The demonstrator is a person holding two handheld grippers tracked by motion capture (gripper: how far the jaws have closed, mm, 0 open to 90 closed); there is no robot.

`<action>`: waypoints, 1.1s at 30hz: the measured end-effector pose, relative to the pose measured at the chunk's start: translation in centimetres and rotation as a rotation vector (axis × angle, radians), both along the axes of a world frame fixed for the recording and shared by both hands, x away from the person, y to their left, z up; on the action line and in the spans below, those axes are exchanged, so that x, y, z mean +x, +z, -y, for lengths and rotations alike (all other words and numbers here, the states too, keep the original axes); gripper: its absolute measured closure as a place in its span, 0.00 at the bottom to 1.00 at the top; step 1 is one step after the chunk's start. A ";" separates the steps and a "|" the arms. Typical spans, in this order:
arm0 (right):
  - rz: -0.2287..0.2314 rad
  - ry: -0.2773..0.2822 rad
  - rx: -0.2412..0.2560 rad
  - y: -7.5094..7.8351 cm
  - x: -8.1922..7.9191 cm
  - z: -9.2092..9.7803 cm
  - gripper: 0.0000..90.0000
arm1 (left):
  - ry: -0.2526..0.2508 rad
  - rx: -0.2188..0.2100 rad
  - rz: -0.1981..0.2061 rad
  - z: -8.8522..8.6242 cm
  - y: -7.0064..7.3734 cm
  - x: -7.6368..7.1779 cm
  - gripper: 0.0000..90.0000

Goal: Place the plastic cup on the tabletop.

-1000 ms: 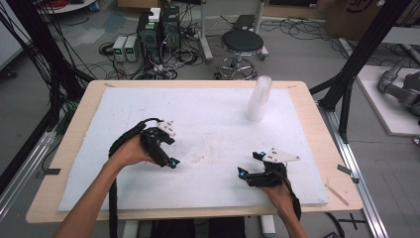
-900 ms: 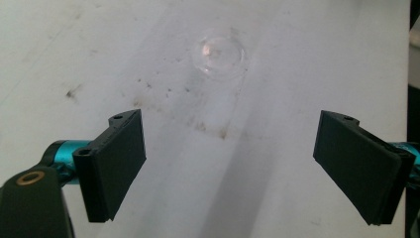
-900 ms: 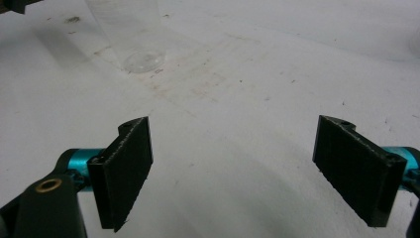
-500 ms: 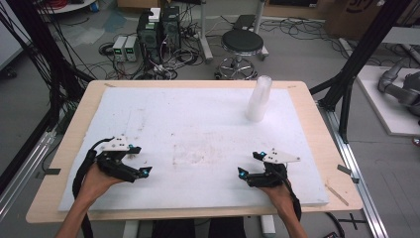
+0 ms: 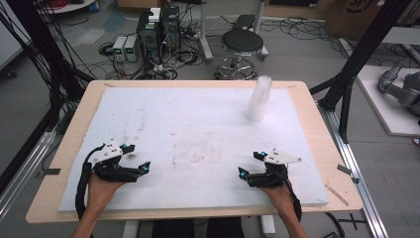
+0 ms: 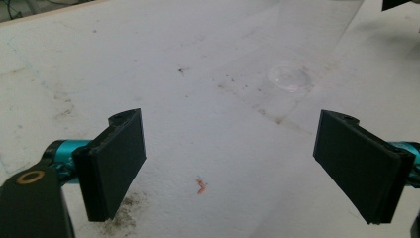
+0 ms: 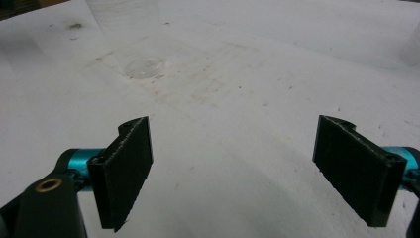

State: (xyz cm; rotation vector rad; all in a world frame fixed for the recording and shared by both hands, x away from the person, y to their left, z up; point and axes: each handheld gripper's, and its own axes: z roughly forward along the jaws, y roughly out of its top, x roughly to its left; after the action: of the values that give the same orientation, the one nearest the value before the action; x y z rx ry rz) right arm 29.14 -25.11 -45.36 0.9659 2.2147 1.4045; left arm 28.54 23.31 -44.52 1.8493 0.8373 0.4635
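Clear plastic cup stack (image 5: 259,98) stands well beyond both wide-open claws (image 5: 136,168) (image 5: 249,165).

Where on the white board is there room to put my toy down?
Lots of room: the wide middle between the left gripper and right gripper, and the far left, are bare. The only thing standing on the board is the clear cup stack at the far right.

Bright, even overhead light, soft faint shadows, slightly grainy close views

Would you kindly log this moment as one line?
left gripper: open, empty | right gripper: open, empty | clear plastic cups: stacked upright, untouched, far right
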 end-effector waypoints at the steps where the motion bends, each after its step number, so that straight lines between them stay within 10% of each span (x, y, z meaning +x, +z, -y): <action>1: 0.000 0.000 0.001 0.0 0.0 0.0 0.17 | 0.003 -0.009 0.002 0.0 -0.3 0.0 0.14; 33: 0.014 -0.005 0.010 0.0 -0.2 0.1 0.17 | 0.041 -0.018 0.017 -0.2 -2.0 -0.3 0.15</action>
State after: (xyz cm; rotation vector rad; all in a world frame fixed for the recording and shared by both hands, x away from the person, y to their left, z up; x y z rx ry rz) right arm 28.97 -25.25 -45.35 0.9613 2.1961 1.4178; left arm 28.28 23.55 -46.51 1.8128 0.8669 0.4951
